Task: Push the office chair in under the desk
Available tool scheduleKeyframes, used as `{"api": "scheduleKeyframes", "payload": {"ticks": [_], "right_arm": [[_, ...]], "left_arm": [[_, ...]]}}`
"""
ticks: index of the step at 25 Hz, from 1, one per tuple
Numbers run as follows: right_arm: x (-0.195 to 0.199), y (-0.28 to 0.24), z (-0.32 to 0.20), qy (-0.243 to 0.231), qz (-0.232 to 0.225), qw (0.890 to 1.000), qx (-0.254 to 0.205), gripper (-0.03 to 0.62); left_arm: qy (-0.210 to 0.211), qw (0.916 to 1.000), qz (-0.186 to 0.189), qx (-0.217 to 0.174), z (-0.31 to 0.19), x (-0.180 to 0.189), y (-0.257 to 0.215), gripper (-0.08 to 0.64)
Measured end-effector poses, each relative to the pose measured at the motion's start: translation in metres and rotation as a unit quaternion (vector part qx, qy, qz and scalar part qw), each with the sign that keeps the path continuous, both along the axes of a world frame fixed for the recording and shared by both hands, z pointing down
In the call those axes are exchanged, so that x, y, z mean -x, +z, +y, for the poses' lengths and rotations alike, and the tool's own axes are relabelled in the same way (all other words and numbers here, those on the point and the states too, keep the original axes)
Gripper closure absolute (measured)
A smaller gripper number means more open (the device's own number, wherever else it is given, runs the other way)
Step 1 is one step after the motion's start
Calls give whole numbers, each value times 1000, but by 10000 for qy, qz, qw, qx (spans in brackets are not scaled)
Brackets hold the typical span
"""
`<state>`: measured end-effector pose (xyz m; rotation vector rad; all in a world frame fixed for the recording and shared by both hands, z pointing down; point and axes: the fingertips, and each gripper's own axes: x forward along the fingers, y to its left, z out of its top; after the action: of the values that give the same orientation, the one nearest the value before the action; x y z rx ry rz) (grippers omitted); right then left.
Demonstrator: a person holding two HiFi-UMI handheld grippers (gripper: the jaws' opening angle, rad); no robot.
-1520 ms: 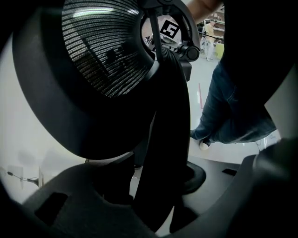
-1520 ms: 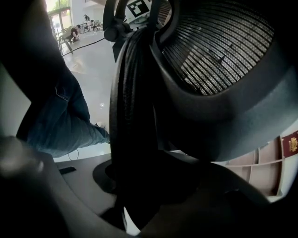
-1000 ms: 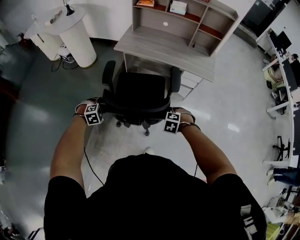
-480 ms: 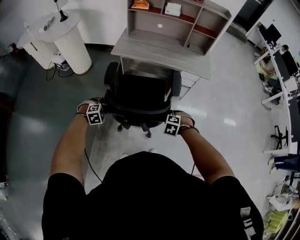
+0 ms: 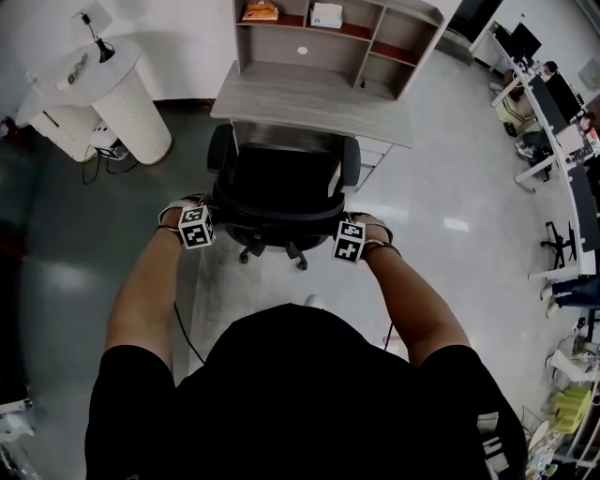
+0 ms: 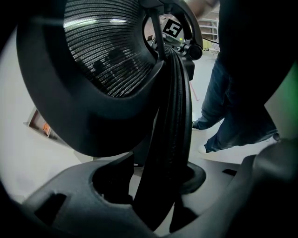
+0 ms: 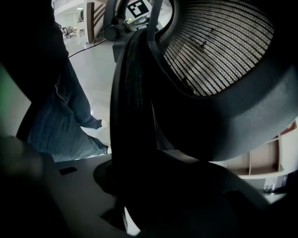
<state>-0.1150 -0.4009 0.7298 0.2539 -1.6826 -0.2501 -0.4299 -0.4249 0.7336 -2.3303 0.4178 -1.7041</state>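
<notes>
One chair (image 5: pixel 277 187), black, mesh-backed, two armrests, on castors. It faces the desk (image 5: pixel 309 103) squarely, seat front at the desktop's near edge, back towards the person; how far the seat reaches under the top cannot be told.

Two grippers, one at each side of the chair back:
- left gripper (image 5: pixel 208 221): jaws closed on the back's left rim. Its own view shows the dark rim (image 6: pixel 167 139) running up between both jaws, the mesh (image 6: pixel 107 56) to the left of it.
- right gripper (image 5: pixel 337 232): jaws closed on the back's right rim. Its own view shows the rim (image 7: pixel 132 116) between the jaws, the mesh to the right of it.

Each gripper view shows the other gripper's marker cube at the far end of the chair back, and the person's jeans (image 6: pixel 233 116) behind the chair.

One desk, grey wood, against the wall, with shelves (image 5: pixel 328 37) on top. An orange item (image 5: pixel 260 11) and a white box (image 5: pixel 326 15) lie on the upper shelf. Drawers (image 5: pixel 375 155) stand under the desk's right end, just beside the chair's right armrest.

One round white stand (image 5: pixel 103 94), left of the desk, well apart from the chair.

One dark cable (image 5: pixel 183 328) on the floor (image 5: pixel 450 225), beside the person's left arm.
</notes>
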Motion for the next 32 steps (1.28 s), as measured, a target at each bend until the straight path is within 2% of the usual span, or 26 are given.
{"api": "scheduleKeyframes", "payload": {"ticks": [12, 28, 32], "right_arm": [[-1, -1, -31, 161, -61, 9998, -63, 442], [-1, -2, -32, 189, -116, 9997, -139, 440], [2, 0, -31, 318, -158, 9993, -148, 409]], "left_arm": [[69, 9999, 60, -41, -38, -4, 1, 345], [65, 10000, -14, -7, -38, -3, 2, 344], [114, 9996, -163, 175, -34, 2, 8, 344]]}}
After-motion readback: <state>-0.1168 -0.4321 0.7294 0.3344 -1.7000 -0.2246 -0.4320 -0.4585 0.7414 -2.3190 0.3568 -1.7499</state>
